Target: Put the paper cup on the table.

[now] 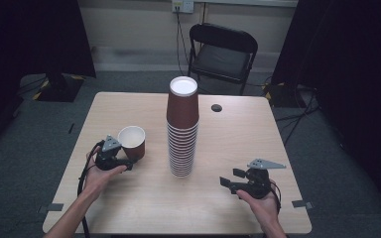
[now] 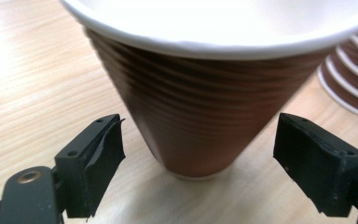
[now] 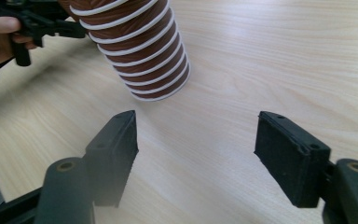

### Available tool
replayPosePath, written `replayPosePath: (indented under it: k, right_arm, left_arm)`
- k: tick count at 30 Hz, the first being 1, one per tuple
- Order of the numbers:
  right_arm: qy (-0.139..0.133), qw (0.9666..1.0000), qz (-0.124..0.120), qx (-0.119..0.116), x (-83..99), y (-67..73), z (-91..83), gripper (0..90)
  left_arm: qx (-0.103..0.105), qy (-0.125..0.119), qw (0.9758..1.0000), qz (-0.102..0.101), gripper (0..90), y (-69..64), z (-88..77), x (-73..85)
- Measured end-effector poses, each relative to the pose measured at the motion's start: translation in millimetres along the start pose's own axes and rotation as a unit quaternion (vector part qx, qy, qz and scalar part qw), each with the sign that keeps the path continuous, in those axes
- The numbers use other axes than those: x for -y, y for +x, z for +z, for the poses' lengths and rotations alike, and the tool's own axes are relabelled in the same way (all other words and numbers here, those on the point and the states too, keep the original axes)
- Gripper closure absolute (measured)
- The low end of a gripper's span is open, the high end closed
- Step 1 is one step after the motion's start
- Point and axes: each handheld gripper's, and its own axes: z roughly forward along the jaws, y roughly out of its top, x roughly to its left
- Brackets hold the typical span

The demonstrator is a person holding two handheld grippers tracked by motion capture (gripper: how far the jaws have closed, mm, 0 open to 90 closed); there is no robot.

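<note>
A single brown paper cup (image 1: 132, 141) with a white inside stands upright on the left part of the wooden table (image 1: 228, 134). My left gripper (image 1: 128, 159) is open around its lower half. In the left gripper view the cup (image 2: 200, 121) sits between the two pads with a gap on each side. A tall stack of brown cups (image 1: 182, 134) stands at the table's middle. My right gripper (image 1: 232, 177) is open near the front right, pointing toward the stack (image 3: 140, 51), with bare table between its jaws (image 3: 196, 149).
A small dark round spot (image 1: 217, 107) marks the table behind the stack. A black folding chair (image 1: 222, 49) stands beyond the far edge. In the right gripper view, the other hand and its gripper (image 3: 32, 25) appear at the top left.
</note>
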Motion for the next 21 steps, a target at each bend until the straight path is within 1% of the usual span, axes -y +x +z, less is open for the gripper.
replayPosePath:
  k: [2,3,5,6,7,9,10,11,13,15,16,17,18,20,21]
  right_arm:
    - [-0.003,1.0000,0.002,0.001,0.4,-2.3,0.0,28.8]
    - [-0.003,1.0000,0.003,0.002,0.6,-2.9,-0.2,28.6]
    - [-0.003,1.0000,0.005,0.008,1.1,-4.8,-0.9,27.8]
    - [-0.005,0.9999,0.007,0.010,1.3,-5.4,-1.6,27.6]
    - [-0.005,0.9999,0.007,0.013,1.5,-6.1,-2.1,27.1]
    - [-0.007,0.9998,0.010,0.015,1.8,-7.5,-3.2,26.4]
    - [-0.007,0.9998,0.009,0.017,1.9,-8.0,-3.8,26.2]
    - [-0.009,0.9998,0.007,0.015,2.3,-8.7,-4.2,26.2]
    - [-0.010,0.9998,0.003,0.018,2.8,-9.0,-4.9,26.2]
    - [-0.008,0.9998,0.001,0.018,3.5,-9.5,-5.0,26.0]
    - [-0.006,0.9998,-0.001,0.020,3.9,-9.8,-4.5,25.7]
    - [-0.004,0.9998,-0.002,0.021,4.2,-10.4,-3.8,25.6]
    - [-0.002,0.9998,-0.001,0.020,4.3,-10.9,-3.4,25.6]
    - [-0.002,0.9997,-0.001,0.023,4.4,-11.5,-3.5,25.2]
    - [-0.004,0.9997,0.000,0.024,4.5,-11.9,-4.0,25.2]
  left_arm:
    - [0.002,0.003,1.0000,-0.005,15.8,0.8,-7.1,0.6]
    - [0.007,0.004,0.9999,-0.006,15.8,1.2,-10.4,1.2]
    - [0.011,0.014,0.9998,-0.008,15.7,0.7,-15.9,1.7]
    - [0.013,0.018,0.9997,0.003,15.7,0.3,-19.0,1.9]
    - [0.009,0.018,0.9998,0.007,16.0,-0.8,-21.7,2.0]
    - [0.018,0.010,0.9997,-0.011,16.3,-1.4,-27.2,2.5]
    - [0.018,0.004,0.9997,-0.019,16.5,-1.6,-29.6,3.2]
    - [0.018,0.007,0.9996,-0.019,16.7,-1.4,-32.6,3.7]
    - [0.025,0.007,0.9991,-0.032,16.9,-2.6,-37.6,4.6]
    - [0.025,0.009,0.9988,-0.041,19.3,-4.5,-41.6,4.4]
    - [0.021,0.013,0.9988,-0.043,19.9,-6.1,-44.0,4.0]
    - [0.023,0.015,0.9987,-0.042,19.9,-7.9,-46.1,3.8]
    - [0.024,0.017,0.9986,-0.044,19.9,-9.8,-47.9,3.8]
    - [0.035,0.021,0.9980,-0.049,19.9,-14.3,-54.6,4.7]
    - [0.034,0.022,0.9980,-0.049,19.9,-16.3,-58.0,5.4]
